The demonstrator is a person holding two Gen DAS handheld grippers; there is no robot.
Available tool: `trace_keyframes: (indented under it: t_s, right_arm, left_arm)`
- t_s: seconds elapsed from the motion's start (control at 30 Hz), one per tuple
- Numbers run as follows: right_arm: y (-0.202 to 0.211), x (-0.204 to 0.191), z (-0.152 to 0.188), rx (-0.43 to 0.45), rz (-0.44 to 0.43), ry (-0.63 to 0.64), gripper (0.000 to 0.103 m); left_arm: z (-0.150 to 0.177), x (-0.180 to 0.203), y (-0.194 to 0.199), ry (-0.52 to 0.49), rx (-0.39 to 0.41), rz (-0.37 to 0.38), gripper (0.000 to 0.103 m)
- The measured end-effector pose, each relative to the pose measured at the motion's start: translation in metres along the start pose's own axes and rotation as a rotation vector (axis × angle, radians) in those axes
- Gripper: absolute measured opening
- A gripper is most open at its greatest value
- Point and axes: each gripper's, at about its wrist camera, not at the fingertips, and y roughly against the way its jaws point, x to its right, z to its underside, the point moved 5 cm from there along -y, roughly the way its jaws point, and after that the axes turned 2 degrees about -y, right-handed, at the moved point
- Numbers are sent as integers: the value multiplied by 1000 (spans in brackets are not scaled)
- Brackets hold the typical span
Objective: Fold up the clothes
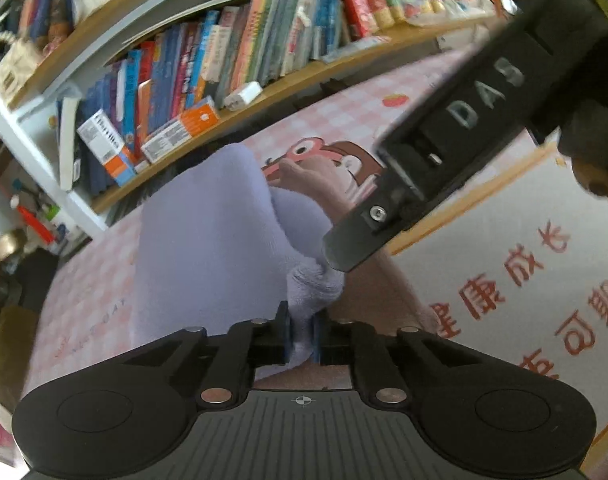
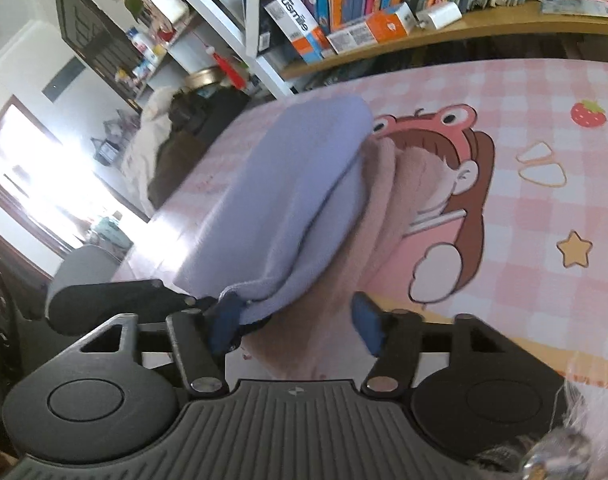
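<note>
A corner of the lilac garment (image 1: 208, 240) is pinched between the pressed-together jaws of the left gripper (image 1: 302, 338). The right gripper (image 2: 296, 322) is spread, cloth between its pads. At 2 o'clock, the pink checked tabletop (image 2: 523, 92) is partly hidden.
</note>
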Motion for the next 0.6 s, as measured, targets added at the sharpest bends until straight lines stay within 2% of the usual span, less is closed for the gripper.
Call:
trace_keyframes:
  t_s: [0.1, 0.17, 0.23, 0.4, 0.5, 0.57, 0.6]
  right_arm:
    - [-4, 5, -1, -3, -14, -43, 61]
    - [-4, 13, -2, 14, -23, -106, 56]
    - [-7, 20, -3, 11, 5, -136, 34]
    - [-14, 36, -5, 12, 58, -174, 22]
    - [-18, 41, -4, 8, 51, -199, 16]
    - [-20, 41, -3, 3, 45, -203, 13]
    - [-20, 40, -3, 0, 43, -203, 11]
  left_arm:
    - [-1, -8, 6, 42, 15, -9, 9]
    - [0, -7, 8, 18, -2, -14, 17]
    - [0, -6, 7, -4, -40, -16, 21]
    - [-12, -4, 16, -67, -34, -62, 50]
    - [-18, 3, 9, -133, -42, -68, 52]
    - [-18, 9, -4, -189, -69, -102, 52]
    - [-18, 11, -11, -215, -81, -126, 43]
